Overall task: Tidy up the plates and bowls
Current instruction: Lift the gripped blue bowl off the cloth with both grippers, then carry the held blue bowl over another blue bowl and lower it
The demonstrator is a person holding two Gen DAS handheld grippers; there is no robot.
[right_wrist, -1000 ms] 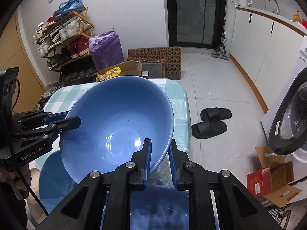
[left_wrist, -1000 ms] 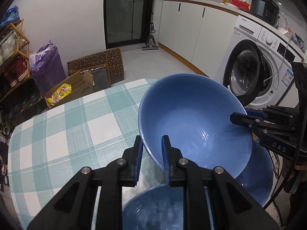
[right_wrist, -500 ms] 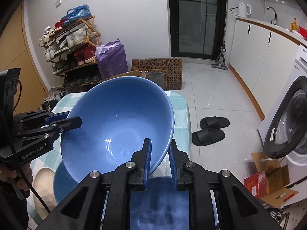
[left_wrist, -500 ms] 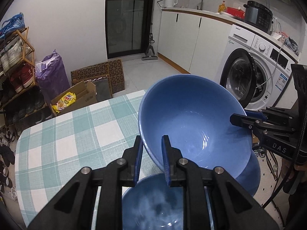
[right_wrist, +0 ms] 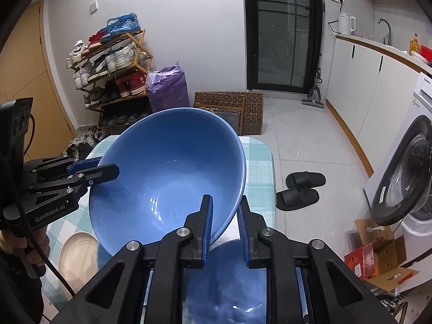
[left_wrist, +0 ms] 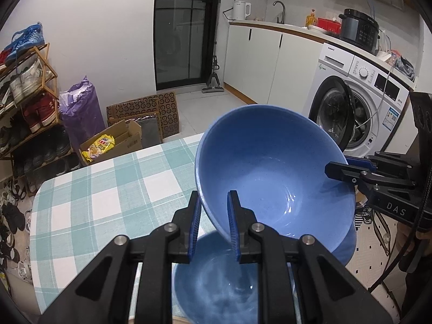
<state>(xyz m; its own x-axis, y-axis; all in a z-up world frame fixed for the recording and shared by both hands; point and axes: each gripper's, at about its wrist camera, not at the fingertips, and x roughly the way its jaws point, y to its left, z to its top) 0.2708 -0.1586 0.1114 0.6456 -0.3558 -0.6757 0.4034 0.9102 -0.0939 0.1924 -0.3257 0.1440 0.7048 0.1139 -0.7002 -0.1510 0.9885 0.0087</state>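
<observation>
Big blue bowl (left_wrist: 272, 178) higher above second bowl (left_wrist: 216, 283), beige plate (right_wrist: 78, 256) alongside.

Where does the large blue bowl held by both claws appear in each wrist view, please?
Left wrist view: large blue bowl sits centre-right, tilted, its near rim in the left claw.
Right wrist view: it sits centre-left, its rim in the right claw.
Shared landmark: purple bag beside the shoe rack.

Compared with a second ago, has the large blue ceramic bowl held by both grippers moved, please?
Yes. The large blue bowl has risen: in the left wrist view, more of the checked tablecloth and the second blue bowl below now shows.
</observation>
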